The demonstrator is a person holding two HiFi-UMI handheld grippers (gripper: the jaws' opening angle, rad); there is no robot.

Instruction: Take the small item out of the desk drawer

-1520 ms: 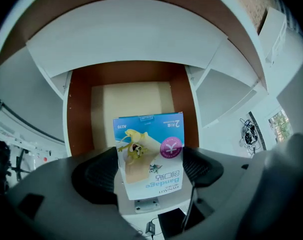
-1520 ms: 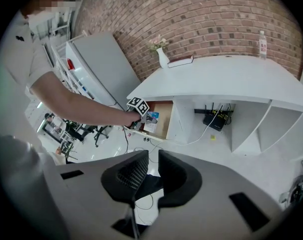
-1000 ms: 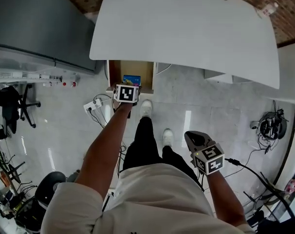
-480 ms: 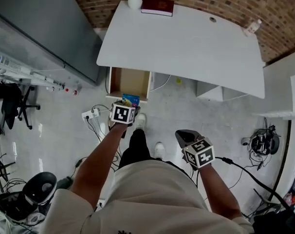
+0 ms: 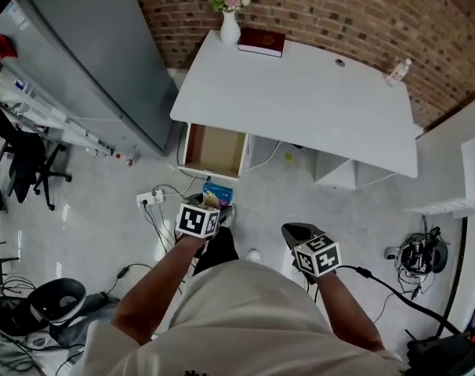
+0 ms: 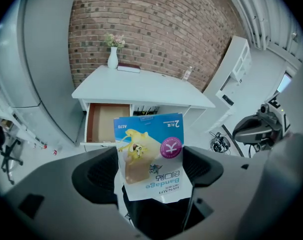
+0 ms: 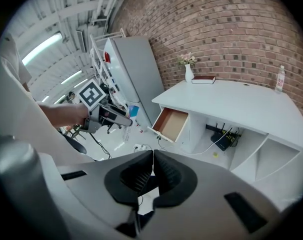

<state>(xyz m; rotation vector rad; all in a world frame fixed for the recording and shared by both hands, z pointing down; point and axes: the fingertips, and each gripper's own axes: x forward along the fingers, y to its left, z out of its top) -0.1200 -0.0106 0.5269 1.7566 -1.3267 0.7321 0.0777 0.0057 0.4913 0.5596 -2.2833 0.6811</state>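
The take-out looks done: the left hand-held gripper (image 5: 207, 209) grasps the bandage packet (image 6: 150, 156), held near the person and well clear of the open, bare drawer (image 5: 215, 150) beyond. The right hand-held gripper (image 7: 152, 176) is clenched on nothing. Setting the packet down may remain.
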